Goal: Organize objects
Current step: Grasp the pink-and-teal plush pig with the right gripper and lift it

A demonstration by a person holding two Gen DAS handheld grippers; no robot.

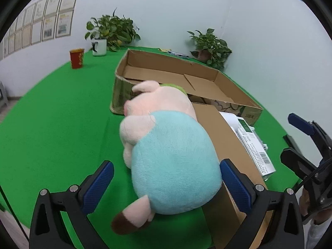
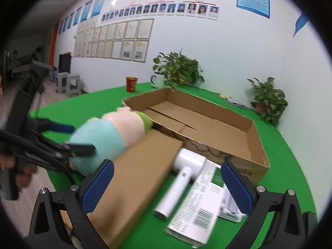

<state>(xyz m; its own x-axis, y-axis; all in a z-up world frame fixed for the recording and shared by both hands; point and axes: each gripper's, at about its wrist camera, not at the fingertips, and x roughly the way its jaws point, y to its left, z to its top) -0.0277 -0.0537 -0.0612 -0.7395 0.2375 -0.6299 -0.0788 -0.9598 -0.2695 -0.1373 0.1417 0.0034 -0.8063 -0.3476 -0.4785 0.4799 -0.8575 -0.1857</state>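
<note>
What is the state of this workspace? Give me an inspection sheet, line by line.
Surface: green felt tabletop.
Job's things: open, empty shallow cardboard box; pink plush pig in teal shirt lying before it; flat brown carton; white hair dryer on white printed retail box.
Clutter: red paper cup; white mug; two potted plants.
Grippers: left claw open around the pig; right claw open, empty.
Cables: nothing seen.
Surroundings: wall of framed certificates.
</note>
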